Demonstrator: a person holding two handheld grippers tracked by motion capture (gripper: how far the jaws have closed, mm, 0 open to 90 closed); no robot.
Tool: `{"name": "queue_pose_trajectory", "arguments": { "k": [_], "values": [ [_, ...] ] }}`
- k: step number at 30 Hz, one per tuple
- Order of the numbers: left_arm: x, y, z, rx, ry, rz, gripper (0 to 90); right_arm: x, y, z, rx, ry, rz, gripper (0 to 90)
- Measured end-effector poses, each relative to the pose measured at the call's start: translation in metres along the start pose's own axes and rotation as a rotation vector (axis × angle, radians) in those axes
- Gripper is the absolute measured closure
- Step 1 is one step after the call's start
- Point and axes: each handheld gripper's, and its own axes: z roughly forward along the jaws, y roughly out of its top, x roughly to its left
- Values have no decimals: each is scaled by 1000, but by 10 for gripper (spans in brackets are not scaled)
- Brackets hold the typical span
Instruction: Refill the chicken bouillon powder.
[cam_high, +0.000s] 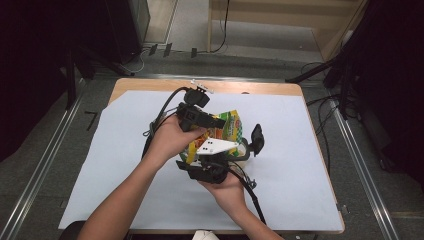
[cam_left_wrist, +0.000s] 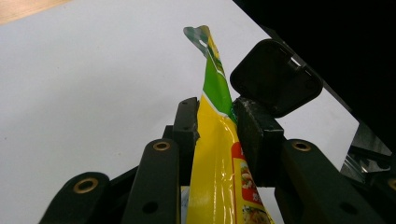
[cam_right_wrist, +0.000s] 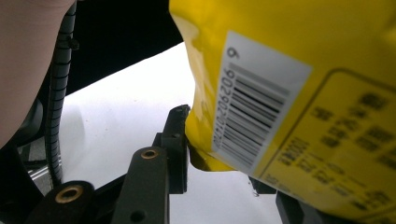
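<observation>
A yellow and green snack bag (cam_high: 231, 123) is held above the middle of the table between both hands. My left gripper (cam_high: 206, 122) comes in from the left and is shut on it. In the left gripper view both pads of that gripper (cam_left_wrist: 215, 119) pinch the bag (cam_left_wrist: 215, 154) edge-on, its green top sticking up past them. My right gripper (cam_high: 224, 159), with a white plate on top, holds it from the near side. In the right gripper view the bag's barcode side (cam_right_wrist: 299, 93) sits between the jaws of the right gripper (cam_right_wrist: 219, 151), hiding the right jaw.
A white sheet (cam_high: 300, 165) covers the wooden table (cam_high: 150, 85). A black rounded part (cam_high: 257, 138) stands just right of the bag and also rises behind the left gripper's right jaw as a black rounded part (cam_left_wrist: 275, 77). Cables trail from both grippers. Dark stands flank the table.
</observation>
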Motion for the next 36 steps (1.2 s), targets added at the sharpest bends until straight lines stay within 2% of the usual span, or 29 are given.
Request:
{"name": "queue_pose_trajectory", "arguments": {
  "k": [36],
  "values": [
    [4, 1, 0, 4, -18, -21, 701, 1, 2, -1, 15, -3, 2, 664]
  ]
}}
